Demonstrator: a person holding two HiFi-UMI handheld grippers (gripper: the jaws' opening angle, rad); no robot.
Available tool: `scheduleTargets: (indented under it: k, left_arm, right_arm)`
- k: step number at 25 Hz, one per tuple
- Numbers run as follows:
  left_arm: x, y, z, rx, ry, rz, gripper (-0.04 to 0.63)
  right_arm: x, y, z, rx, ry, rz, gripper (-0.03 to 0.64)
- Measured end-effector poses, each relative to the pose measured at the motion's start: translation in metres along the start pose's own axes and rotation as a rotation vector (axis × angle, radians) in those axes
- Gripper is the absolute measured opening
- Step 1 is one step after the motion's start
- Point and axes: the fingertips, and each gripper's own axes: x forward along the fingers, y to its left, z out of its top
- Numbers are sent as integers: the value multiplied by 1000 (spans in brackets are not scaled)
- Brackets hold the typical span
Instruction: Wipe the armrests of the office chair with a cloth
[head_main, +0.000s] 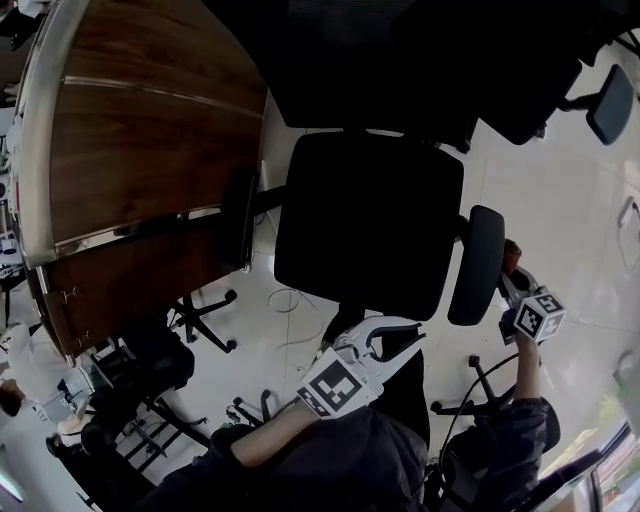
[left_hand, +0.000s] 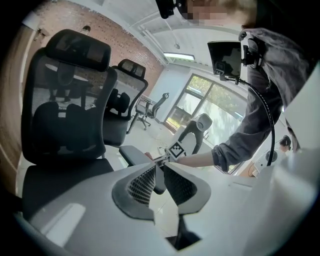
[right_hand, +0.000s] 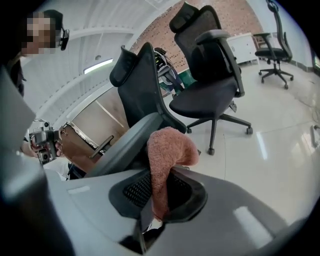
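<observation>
My right tool (right_hand: 160, 172) grips the pink terry cloth (right_hand: 167, 150) against the armrest (head_main: 477, 265) at the frame's right, apparently to wipe it, while my left tool (left_hand: 159, 172), jaws together and empty, hangs below the office chair (head_main: 370, 220).

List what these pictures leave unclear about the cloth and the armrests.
1. Whether the cloth touches the near armrest: right gripper view, the cloth covers the contact spot; head view, only a scrap shows.
2. Far armrest surface: head view, dark against the table; right gripper view, small.
3. Dust on either armrest: too small in every view.
</observation>
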Motion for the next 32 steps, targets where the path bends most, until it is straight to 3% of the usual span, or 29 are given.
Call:
scheduleTargets:
  k: [5, 11, 18, 24, 32]
  left_arm:
    - [-4, 7, -12, -27, 15, 26, 69]
    - [-13, 9, -23, -62, 20, 47, 69]
    - [-18, 11, -32, -63, 44, 54, 69]
    - [-16, 13, -22, -32, 29, 31, 69]
    - [-18, 7, 8, 16, -24, 11, 69]
  right_arm:
    - [47, -31, -15, 45, 43, -23, 48]
    - [85, -73, -39, 203, 101, -84, 48]
    - [114, -76, -60, 204, 177, -101, 48]
    - [91, -59, -32, 159, 77, -103, 48]
    - [9, -9, 11, 117, -80, -63, 48]
